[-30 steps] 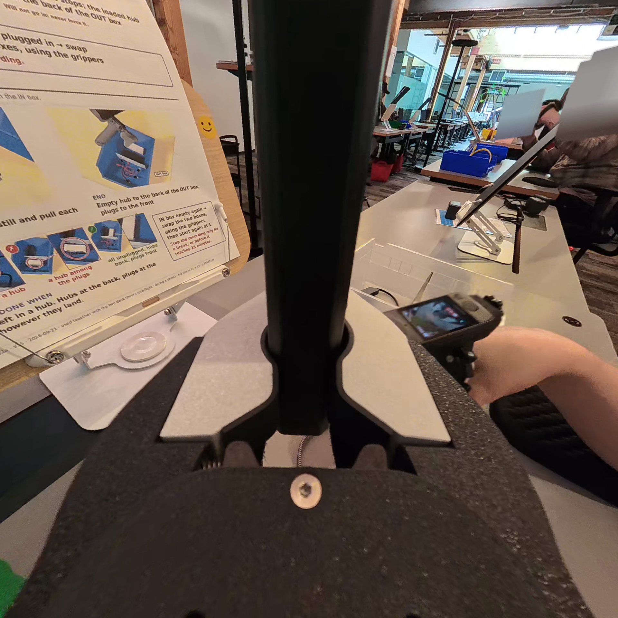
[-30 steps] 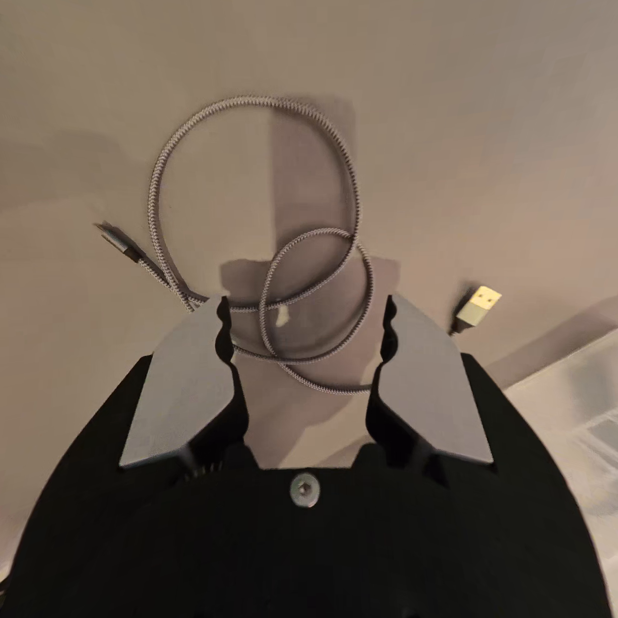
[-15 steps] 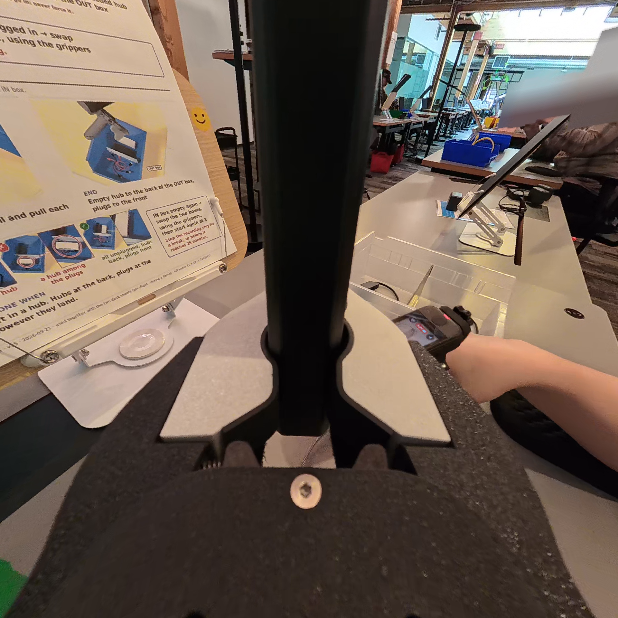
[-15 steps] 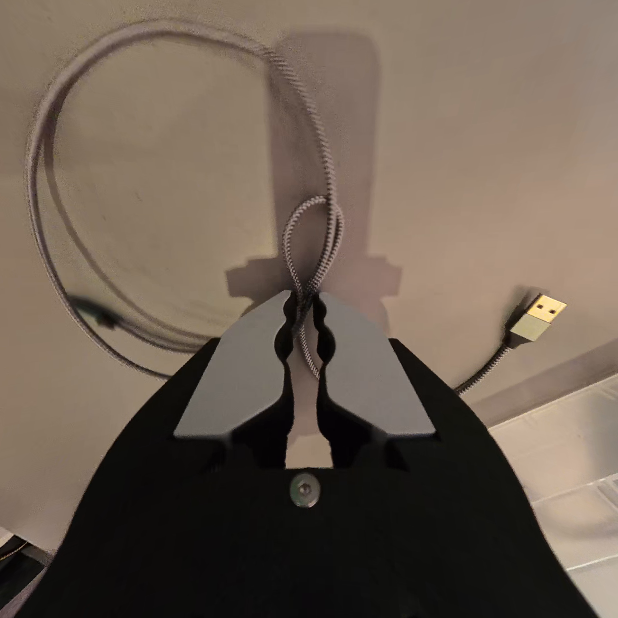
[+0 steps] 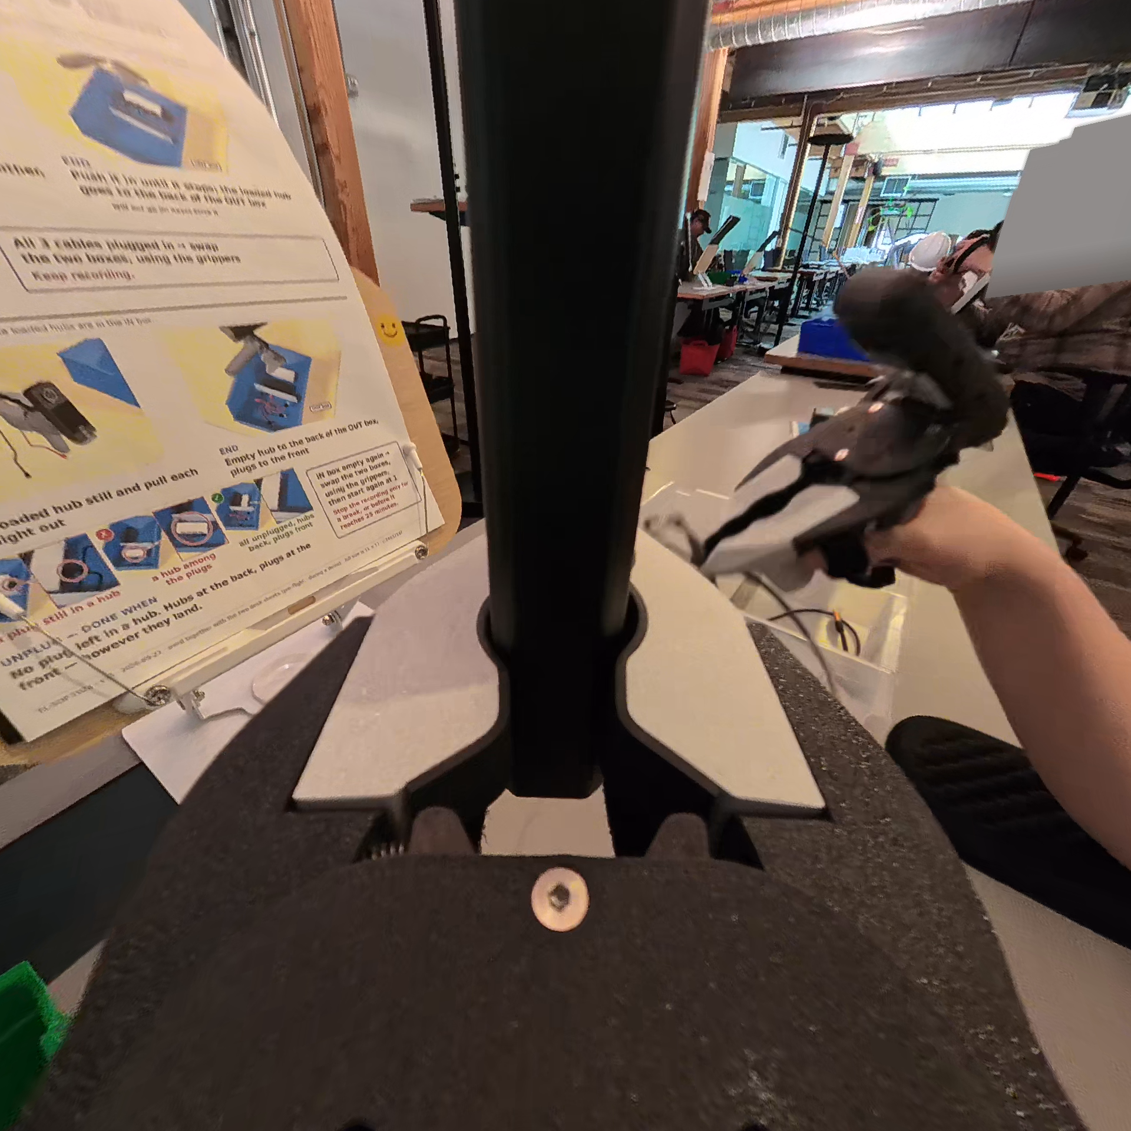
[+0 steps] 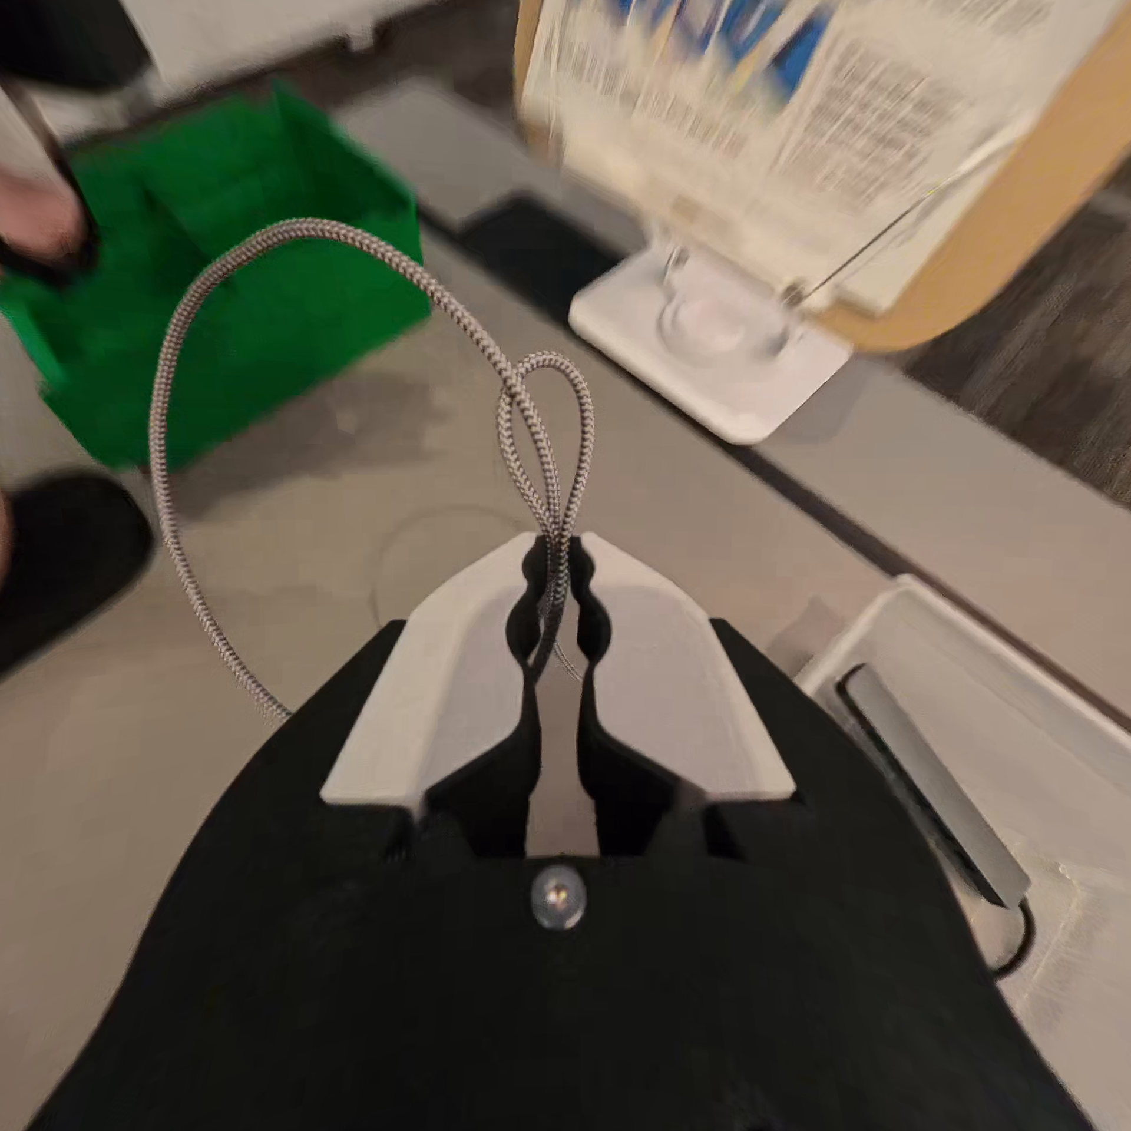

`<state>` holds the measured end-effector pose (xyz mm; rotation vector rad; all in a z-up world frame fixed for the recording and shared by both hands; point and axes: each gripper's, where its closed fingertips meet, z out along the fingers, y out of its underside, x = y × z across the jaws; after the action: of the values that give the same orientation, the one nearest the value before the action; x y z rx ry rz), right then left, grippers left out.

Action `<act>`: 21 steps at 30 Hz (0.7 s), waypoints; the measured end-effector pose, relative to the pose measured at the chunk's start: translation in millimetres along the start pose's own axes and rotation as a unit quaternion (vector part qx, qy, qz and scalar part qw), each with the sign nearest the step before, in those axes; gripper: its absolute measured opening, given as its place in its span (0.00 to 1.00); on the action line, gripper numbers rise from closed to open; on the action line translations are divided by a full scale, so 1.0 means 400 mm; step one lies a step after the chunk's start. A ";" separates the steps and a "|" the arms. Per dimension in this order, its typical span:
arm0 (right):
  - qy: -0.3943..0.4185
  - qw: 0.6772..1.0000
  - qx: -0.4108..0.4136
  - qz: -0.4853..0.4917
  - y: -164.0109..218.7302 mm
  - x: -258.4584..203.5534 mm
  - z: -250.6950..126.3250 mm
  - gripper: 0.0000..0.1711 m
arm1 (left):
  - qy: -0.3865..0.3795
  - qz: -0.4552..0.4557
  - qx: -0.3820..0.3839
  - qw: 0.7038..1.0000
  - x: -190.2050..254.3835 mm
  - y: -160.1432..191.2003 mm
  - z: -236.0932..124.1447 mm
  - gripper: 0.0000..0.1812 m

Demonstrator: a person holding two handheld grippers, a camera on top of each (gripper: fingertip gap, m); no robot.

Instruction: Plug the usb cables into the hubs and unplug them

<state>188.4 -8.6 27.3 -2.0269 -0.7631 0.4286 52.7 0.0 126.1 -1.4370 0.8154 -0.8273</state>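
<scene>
My left gripper (image 5: 558,612) is shut on a long black hub (image 5: 557,367), held upright so that it fills the middle of the left wrist view. My right gripper (image 6: 558,538) is shut on a looped part of a grey braided usb cable (image 6: 183,343) and holds it in the air above the table. A small loop sticks out past the fingertips and a big loop hangs to the left. The cable's plugs are out of sight. In the left wrist view the right gripper (image 5: 691,544) is raised to the right of the hub, tips toward it.
An instruction sheet on a white stand (image 5: 183,367) is at the left, blurred in the right wrist view (image 6: 795,122). A green bin (image 6: 245,257) stands far left. A clear box (image 6: 887,618) at the right holds a silver hub (image 6: 936,795). A black pad (image 5: 979,814) lies near the person's arm. The grippers' ends are close to 15 centimetres from one another.
My right gripper shut on the cable's loops on the table, then lifted the cable and swung up toward the hub. My left gripper kept its hold on the hub, tilting slightly.
</scene>
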 end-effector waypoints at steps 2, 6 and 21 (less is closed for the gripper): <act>0.008 0.995 0.096 0.029 -0.063 0.033 -0.099 0.04 | 0.003 0.006 0.006 1.000 0.012 -0.015 -0.010 0.17; 0.040 0.966 0.246 0.063 -0.132 0.095 -0.297 0.04 | 0.013 0.016 0.007 1.000 0.036 -0.026 -0.013 0.17; 0.120 0.974 0.106 0.163 0.105 0.250 -0.430 0.04 | 0.022 0.030 -0.016 0.999 0.066 0.001 0.018 0.17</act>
<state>374.9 -68.1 83.1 -1.9588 -0.2252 0.4196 72.1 -19.2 125.9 -1.4204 0.9054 -0.8057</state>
